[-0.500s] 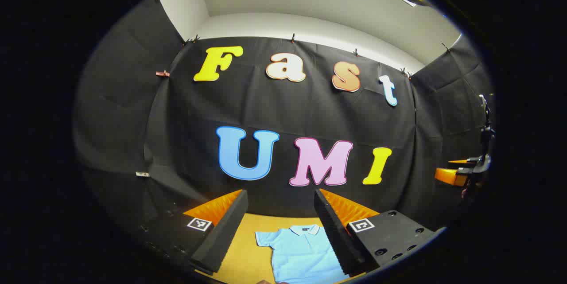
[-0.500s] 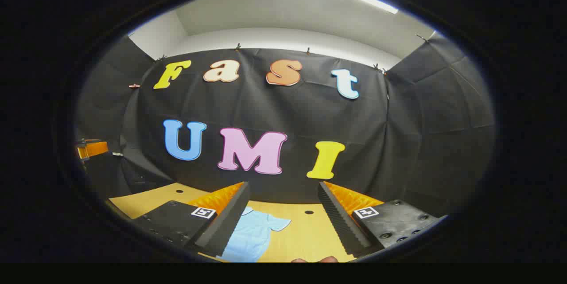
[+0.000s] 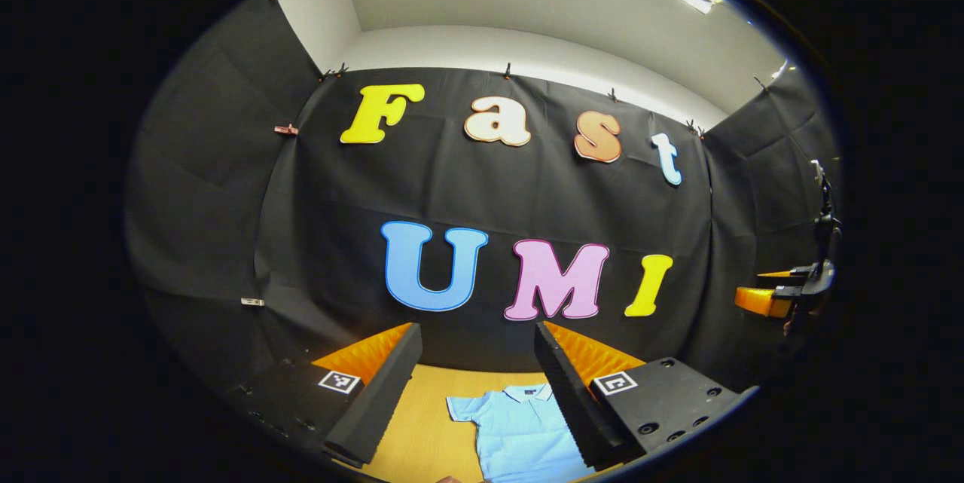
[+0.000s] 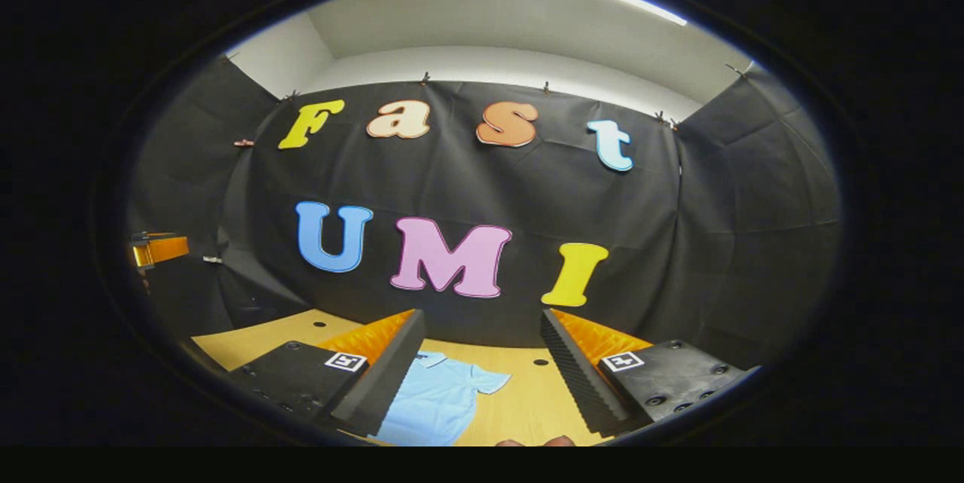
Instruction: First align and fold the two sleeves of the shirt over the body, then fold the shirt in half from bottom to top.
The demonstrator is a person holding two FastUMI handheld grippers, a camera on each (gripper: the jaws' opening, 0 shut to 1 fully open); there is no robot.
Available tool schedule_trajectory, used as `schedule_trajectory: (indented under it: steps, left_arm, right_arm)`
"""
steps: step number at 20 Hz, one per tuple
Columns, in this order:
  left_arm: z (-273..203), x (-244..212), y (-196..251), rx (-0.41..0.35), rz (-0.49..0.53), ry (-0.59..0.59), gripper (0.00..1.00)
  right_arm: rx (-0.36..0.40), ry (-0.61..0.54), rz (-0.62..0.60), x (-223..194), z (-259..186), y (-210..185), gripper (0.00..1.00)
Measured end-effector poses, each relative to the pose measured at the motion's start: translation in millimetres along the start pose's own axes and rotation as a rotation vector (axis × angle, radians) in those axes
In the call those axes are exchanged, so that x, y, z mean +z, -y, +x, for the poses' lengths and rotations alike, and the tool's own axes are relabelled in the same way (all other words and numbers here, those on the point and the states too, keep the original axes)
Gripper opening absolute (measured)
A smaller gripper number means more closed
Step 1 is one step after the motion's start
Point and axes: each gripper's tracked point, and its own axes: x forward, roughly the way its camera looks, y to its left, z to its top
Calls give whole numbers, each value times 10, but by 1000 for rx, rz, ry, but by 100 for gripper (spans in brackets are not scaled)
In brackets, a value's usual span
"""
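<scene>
The left gripper (image 3: 474,392) holds its fingers wide, nothing between them but bare worktop and the light blue short-sleeved polo shirt (image 3: 520,430), lying flat ahead with its far side hidden behind the right-hand finger. The right gripper (image 4: 482,381), equally wide, sees the shirt (image 4: 437,400) partly behind its left-hand finger, open room beside it. The shirt's hem is cut off below. The yellowish wooden worktop (image 4: 527,400) ends at black cloth walls.

Tan wooden table (image 4: 520,411), small dark holes in its top, light-blue shirt (image 3: 520,434) lying flat on it
</scene>
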Motion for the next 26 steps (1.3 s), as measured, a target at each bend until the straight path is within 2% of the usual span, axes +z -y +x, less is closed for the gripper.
schedule_trajectory:
  steps: [6, 13, 14, 16, 20, 23, 26]
  left_arm:
    - [123, 51, 67, -11, 11, 6, 96]
    - [200, -16, 75, -25, -13, -8, 96]
    - [210, -12, 58, -25, -25, -9, 96]
    - [209, -59, 11, -19, -47, -12, 96]
    - [215, -161, -106, 7, -67, -28, 97]
    - [220, -253, -186, 29, -46, -44, 97]
    - [324, -327, -266, 76, -39, -61, 97]
  right_arm:
    - [-10, -6, 16, 4, 0, 75, 97]
    - [-10, -48, 9, -10, 227, 278, 96]
    - [-5, -70, 18, -59, 278, 294, 99]
    - [11, -118, 29, -181, 411, 323, 97]
    - [25, -203, -10, -477, 801, 476, 97]
    - [44, -279, -11, -838, 1148, 531, 97]
    - [101, -319, -32, -1234, 1570, 457, 97]
